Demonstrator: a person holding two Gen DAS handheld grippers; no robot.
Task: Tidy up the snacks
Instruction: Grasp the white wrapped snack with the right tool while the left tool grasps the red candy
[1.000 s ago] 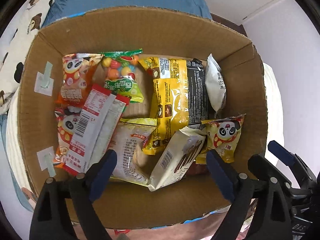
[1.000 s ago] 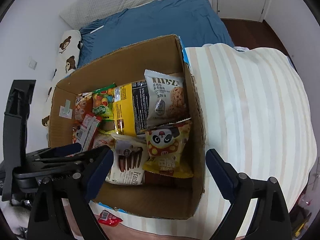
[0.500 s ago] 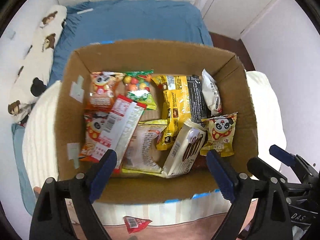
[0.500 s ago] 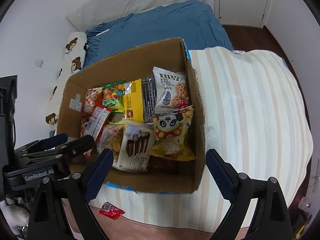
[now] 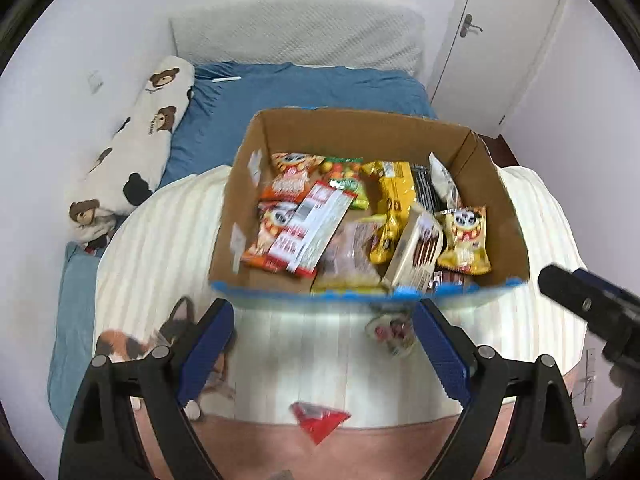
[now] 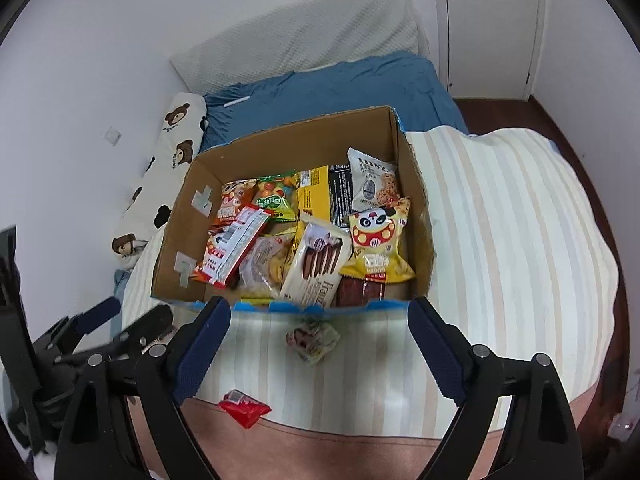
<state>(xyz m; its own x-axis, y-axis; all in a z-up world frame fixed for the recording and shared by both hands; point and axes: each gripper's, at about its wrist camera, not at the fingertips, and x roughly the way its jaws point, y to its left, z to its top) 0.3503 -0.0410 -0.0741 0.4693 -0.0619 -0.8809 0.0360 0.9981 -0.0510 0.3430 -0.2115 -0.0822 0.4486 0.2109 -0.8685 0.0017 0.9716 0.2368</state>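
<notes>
Here, at far left, a bear-print pillow (image 6: 168, 168) lies along the wall beside the blue sheet (image 6: 340, 88). Next comes the left gripper (image 5: 324, 356), its blue-padded jaws spread wide with nothing between them, poised over the striped blanket (image 5: 160, 240). A red packet (image 6: 244, 407) lies loose on the blanket's near edge, and a small pale wrapped snack (image 6: 313, 340) lies just in front of the cardboard box (image 6: 288, 140). The box sits on the blanket, filled with snacks: orange panda bags (image 6: 234, 200) at its left side, a red-and-white packet (image 6: 232, 248) leaning over them, a green candy bag (image 6: 276, 196), a yellow-and-black bag (image 6: 320, 196), a white wafer pack (image 6: 316, 268) and a yellow panda bag (image 6: 376, 244) at its right. The right gripper (image 6: 320, 356) likewise stands wide and empty, its jaws having just closed slightly. Farther right the blanket runs on towards a white door (image 6: 492, 20).
</notes>
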